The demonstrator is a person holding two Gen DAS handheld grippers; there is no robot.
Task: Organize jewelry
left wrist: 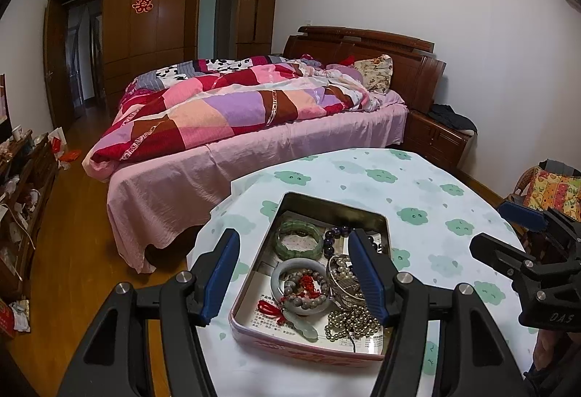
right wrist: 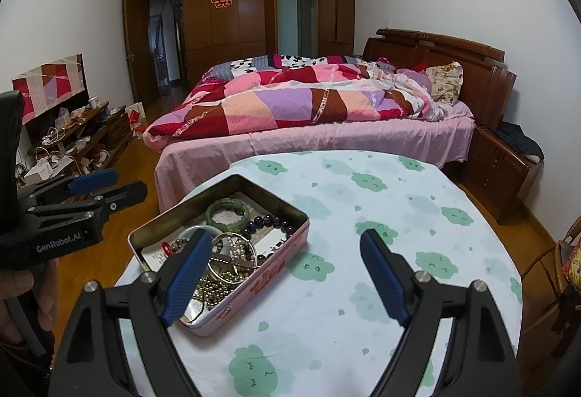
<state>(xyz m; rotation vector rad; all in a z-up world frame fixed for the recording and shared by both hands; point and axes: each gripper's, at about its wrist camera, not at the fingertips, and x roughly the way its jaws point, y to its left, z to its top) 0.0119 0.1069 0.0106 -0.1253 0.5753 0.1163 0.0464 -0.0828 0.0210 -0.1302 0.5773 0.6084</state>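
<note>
Left gripper (left wrist: 294,273) and right gripper (right wrist: 287,273), both spread and empty, hover over tin (left wrist: 328,206) of tangled jewelry (left wrist: 319,284) on table (right wrist: 399,215); one pinch may drag several entangled strands.

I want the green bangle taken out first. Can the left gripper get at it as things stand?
Probably yes. The left gripper hangs open above the tin, whose lid is off, and the green bangle lies uncovered at the far end, nothing resting on it.

Left gripper (left wrist: 294,273) fingers apart, right gripper (right wrist: 285,275) wider, empty
</note>
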